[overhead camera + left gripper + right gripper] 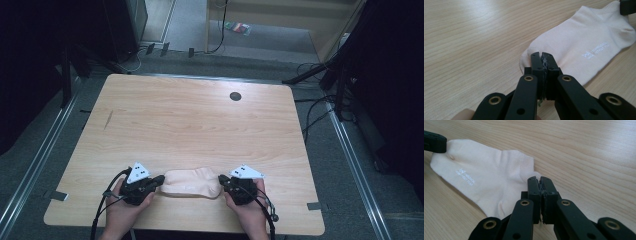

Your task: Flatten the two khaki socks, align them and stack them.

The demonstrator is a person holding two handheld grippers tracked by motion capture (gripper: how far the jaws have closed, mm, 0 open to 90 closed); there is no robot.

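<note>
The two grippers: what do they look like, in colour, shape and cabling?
Both the left gripper and the right gripper are black, each topped by a grey three-cornered plate with dark dots. Their jaws are flat black bars joined by brass-coloured rivets. A black cable trails from each toward the table's near edge. No sleeves are visible.

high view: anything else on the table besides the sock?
No, the table carries just the sock, lying near its front edge between the left gripper and right gripper.

Cream ankle sock [192, 183] lies flat near the table's front edge — seemingly unfolded.
</note>
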